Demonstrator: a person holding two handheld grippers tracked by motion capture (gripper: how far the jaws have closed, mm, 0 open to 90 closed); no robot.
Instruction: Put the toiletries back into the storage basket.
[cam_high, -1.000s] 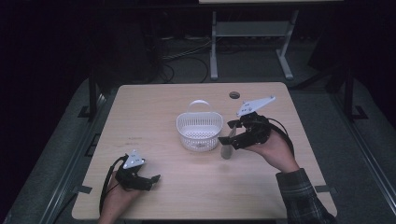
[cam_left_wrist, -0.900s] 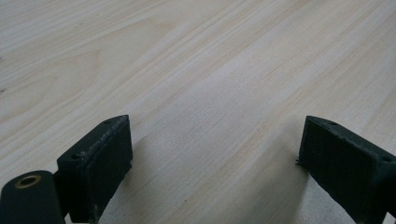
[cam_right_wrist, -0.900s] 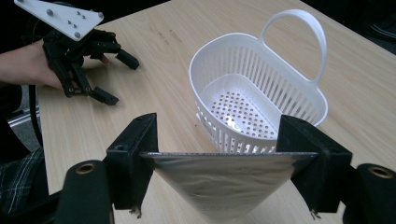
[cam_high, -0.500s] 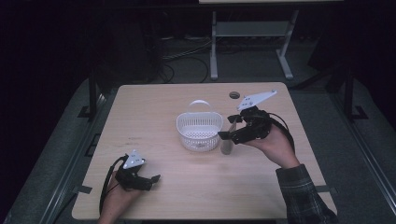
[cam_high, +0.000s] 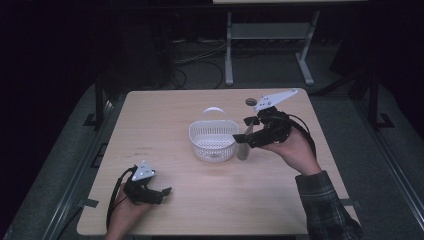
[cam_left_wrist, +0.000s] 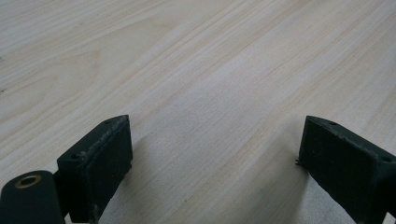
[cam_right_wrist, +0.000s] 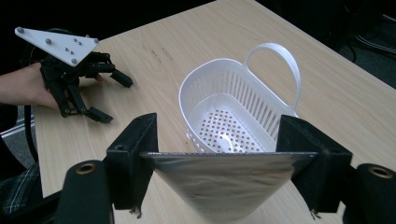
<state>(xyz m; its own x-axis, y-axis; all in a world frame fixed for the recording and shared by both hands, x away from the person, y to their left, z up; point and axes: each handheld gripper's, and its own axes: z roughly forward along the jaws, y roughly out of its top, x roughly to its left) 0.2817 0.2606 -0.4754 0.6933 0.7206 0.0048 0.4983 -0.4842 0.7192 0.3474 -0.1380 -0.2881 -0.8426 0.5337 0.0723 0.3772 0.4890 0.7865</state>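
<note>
We judge the silver pouch (cam_right_wrist: 229, 184) light and crushable, so our right gripper (cam_right_wrist: 229, 156) clamps its top edge beside the white basket (cam_right_wrist: 233, 107), left gripper (cam_left_wrist: 212, 158) spread empty

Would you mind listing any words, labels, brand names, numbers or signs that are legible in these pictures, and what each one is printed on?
None can be read.
The silver pouch held in the right gripper shows a plain face.
The white basket, the wooden table, and the grey plate on the left gripper carry no print; that plate bears just screw heads.
The small dark round thing at the table's far edge is too small to read.
</note>
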